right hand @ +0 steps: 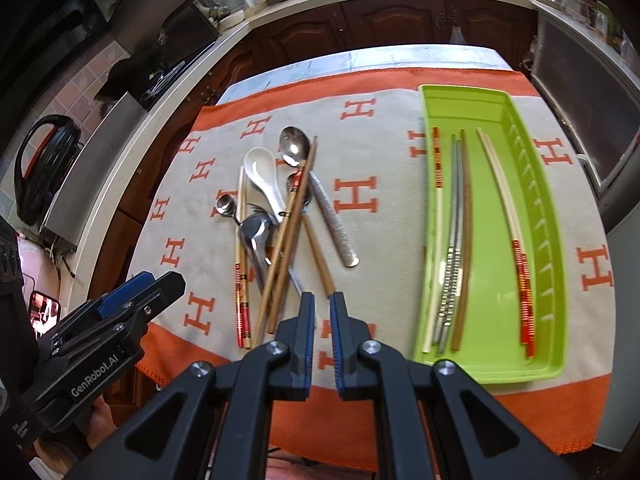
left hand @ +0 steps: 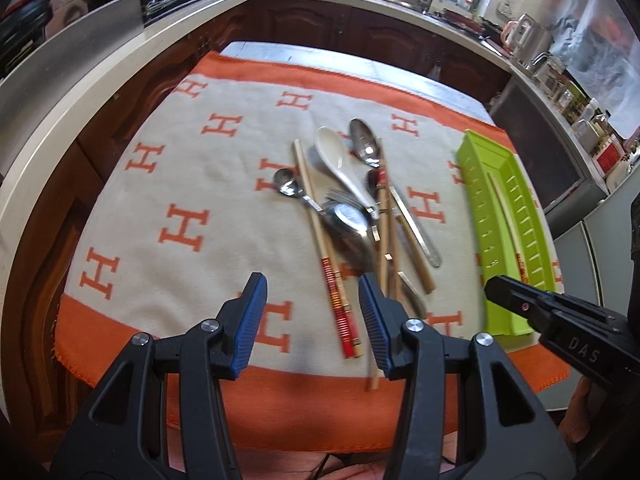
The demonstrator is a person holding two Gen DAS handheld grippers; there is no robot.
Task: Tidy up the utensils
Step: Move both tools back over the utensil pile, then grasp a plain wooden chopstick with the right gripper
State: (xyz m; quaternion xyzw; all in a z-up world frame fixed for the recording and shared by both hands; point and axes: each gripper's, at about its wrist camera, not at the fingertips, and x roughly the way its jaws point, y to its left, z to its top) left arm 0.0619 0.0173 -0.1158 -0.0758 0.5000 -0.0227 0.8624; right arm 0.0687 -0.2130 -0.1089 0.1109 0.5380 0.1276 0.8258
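table [right hand: 420, 54] w/ orange h-print cloth [right hand: 372, 216]; on it green tray [right hand: 460, 94], utensil pile [right hand: 280, 216].

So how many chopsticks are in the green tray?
5: a red-banded cream chopstick at the left wall, a metal one and a brown one in the middle, two red-ended ones right. The metal may hide another.

Blanket [right hand: 384, 240] showing beige field, orange H letters, orange border. Tray [right hand: 496, 108] glowing lime green. Soup spoon [right hand: 262, 174] showing white. Chopsticks [right hand: 242, 304] wearing red-gold bands. Gripper pads [left hand: 250, 320] showing blue.
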